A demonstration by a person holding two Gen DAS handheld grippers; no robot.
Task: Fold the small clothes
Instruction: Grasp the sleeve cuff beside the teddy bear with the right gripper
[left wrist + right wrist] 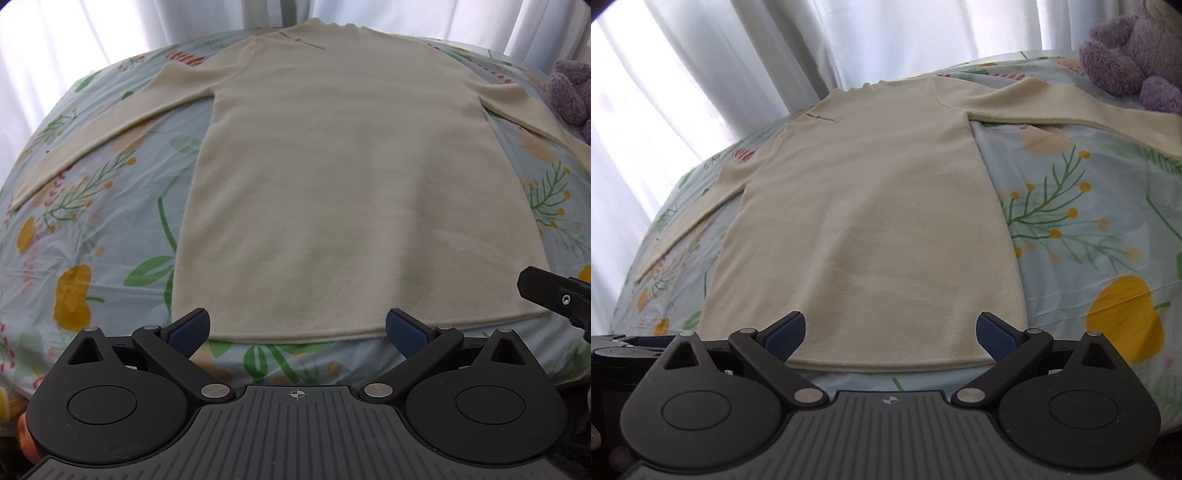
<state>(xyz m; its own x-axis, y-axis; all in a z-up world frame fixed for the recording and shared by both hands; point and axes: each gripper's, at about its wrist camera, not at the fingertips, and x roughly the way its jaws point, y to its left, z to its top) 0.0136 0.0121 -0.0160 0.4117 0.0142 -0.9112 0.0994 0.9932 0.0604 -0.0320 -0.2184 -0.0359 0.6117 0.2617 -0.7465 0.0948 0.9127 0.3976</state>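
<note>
A cream long-sleeved sweater point(347, 177) lies flat on a floral bedsheet point(96, 236), collar far, hem near, with one sleeve angled out to each side. The left gripper point(297, 330) sits at the near edge, its blue-padded fingers point(188, 332) spread wide on either side of the hem, holding nothing. Part of the right gripper point(554, 295) juts in at the right edge. A purple plush toy point(570, 92) rests far right, and white curtains point(74, 33) hang behind the bed.

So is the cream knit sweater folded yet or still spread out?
Spread out: the cream knit sweater lies flat, both sleeves extended sideways.
</note>
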